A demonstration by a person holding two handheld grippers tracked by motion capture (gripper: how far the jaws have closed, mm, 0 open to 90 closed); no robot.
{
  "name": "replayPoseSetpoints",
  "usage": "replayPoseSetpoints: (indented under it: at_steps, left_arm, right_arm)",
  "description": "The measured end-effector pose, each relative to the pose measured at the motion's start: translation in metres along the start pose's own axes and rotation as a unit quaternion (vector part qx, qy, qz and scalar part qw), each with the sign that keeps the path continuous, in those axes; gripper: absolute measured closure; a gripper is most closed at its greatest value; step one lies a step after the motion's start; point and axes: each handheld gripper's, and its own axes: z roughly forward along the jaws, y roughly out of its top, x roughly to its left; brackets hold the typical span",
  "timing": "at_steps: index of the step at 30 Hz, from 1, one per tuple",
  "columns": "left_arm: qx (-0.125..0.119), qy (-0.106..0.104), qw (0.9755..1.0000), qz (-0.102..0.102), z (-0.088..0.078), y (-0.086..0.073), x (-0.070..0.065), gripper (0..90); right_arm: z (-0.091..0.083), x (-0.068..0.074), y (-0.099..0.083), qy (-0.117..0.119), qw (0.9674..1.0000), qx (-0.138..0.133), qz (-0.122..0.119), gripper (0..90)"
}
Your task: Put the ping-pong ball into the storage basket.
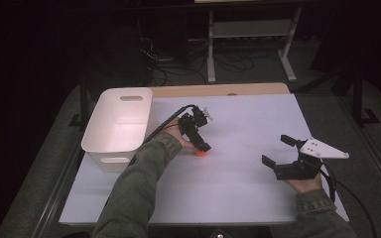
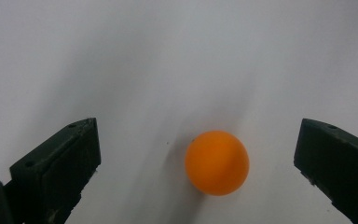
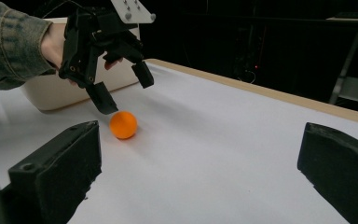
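Observation:
An orange ball point(image 1: 200, 153) rests on the white table point(image 1: 248, 119) a little left of centre. My left gripper point(image 1: 206, 133) points down over it, open. In the left gripper view the ball point(image 2: 216, 162) lies on the table between the two spread jaws of the left gripper point(image 2: 196, 140), nearer the right one, touching neither. In the right gripper view one jaw of the left gripper point(image 3: 125, 91) hangs just above the ball point(image 3: 123, 124). My right gripper point(image 1: 276, 149) stands open and empty at the table's right; in its own view the right gripper point(image 3: 200, 154) faces the ball.
A white plastic bin point(image 1: 116, 126) with handle slots stands at the table's left, just behind the left hand, and shows as the bin point(image 3: 65, 91) in the right gripper view. A wooden strip point(image 1: 218, 89) edges the far side. Cables and a white frame lie beyond.

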Motion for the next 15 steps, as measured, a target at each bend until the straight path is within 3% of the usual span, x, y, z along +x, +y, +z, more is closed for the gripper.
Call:
replayPoseSetpoints:
  at_steps: [15]
  left_arm:
    - [0.041,0.003,0.9991,0.009,0.012,-0.002,-0.001,1.2]
  right_arm:
    - [0.001,0.001,-0.001,0.002,1.0000,0.004,-0.002,0.0]
